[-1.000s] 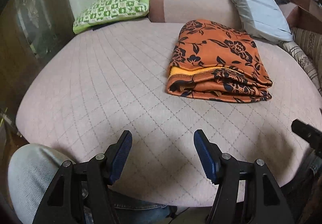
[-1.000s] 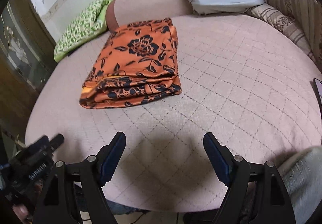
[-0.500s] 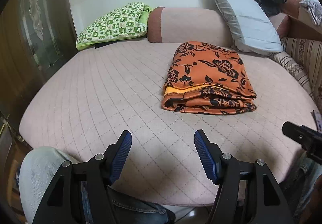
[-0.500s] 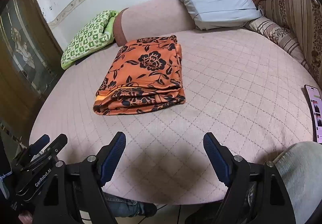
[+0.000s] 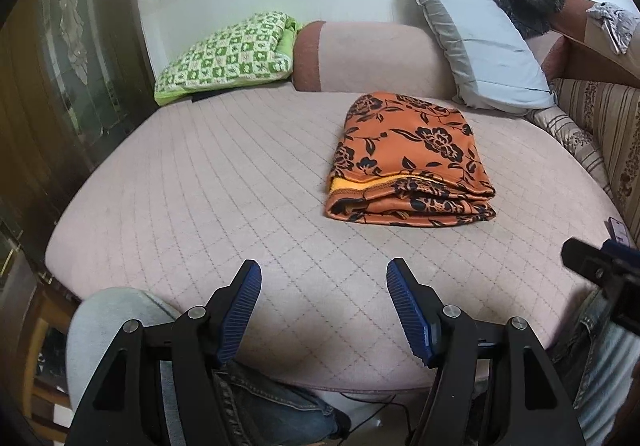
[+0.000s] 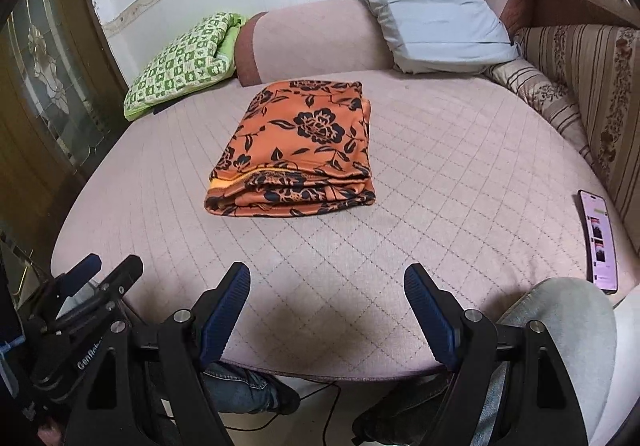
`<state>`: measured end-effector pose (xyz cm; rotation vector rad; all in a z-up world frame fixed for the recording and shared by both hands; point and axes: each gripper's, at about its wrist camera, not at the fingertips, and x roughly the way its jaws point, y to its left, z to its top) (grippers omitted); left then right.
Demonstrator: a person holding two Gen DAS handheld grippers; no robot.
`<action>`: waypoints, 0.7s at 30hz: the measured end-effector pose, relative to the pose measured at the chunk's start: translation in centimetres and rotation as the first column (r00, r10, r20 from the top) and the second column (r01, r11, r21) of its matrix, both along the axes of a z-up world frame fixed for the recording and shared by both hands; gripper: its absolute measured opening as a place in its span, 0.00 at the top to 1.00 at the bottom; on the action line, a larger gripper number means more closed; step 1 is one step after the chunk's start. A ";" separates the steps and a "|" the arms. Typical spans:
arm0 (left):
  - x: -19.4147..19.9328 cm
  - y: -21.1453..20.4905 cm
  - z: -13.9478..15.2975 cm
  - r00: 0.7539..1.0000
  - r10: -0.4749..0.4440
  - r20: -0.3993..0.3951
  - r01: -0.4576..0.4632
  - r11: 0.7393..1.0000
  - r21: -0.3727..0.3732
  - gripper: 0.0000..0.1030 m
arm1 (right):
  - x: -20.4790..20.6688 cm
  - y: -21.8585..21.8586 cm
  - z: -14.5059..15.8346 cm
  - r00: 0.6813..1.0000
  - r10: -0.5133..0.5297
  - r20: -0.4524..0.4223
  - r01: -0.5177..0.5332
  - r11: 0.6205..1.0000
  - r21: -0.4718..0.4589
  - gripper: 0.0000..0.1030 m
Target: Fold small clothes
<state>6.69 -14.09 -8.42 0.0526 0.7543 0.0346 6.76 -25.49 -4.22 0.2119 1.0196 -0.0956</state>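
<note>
An orange garment with black flowers (image 5: 408,161) lies folded in a neat stack on the pink quilted bed (image 5: 224,185); it also shows in the right wrist view (image 6: 296,149). My left gripper (image 5: 324,282) is open and empty, held back over the bed's front edge, well short of the garment. My right gripper (image 6: 326,286) is open and empty, also at the front edge. The left gripper shows at the lower left of the right wrist view (image 6: 88,278). The right gripper shows at the right of the left wrist view (image 5: 600,266).
A green checked cushion (image 5: 224,57), a pink bolster (image 5: 372,57) and a grey pillow (image 5: 480,49) lie at the bed's back. A striped sofa side (image 6: 592,93) runs along the right. A phone (image 6: 600,242) lies at the bed's right edge. My knees are below the front edge.
Both grippers have pulled back and risen away from the folded garment, so it looks farther off. Both stayed open and the garment has not moved.
</note>
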 end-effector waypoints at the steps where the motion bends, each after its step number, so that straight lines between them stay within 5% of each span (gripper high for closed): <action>1: 0.0 0.0 0.0 1.000 0.002 0.001 -0.002 1.000 0.006 0.36 | 0.0 0.0 0.2 1.000 -0.003 0.003 0.003 1.000 -0.001 0.21; 21: -0.6 0.4 2.4 1.000 -0.008 0.014 0.008 1.000 -0.007 0.36 | 0.4 -0.4 0.7 1.000 -0.011 -0.003 0.011 1.000 0.000 0.21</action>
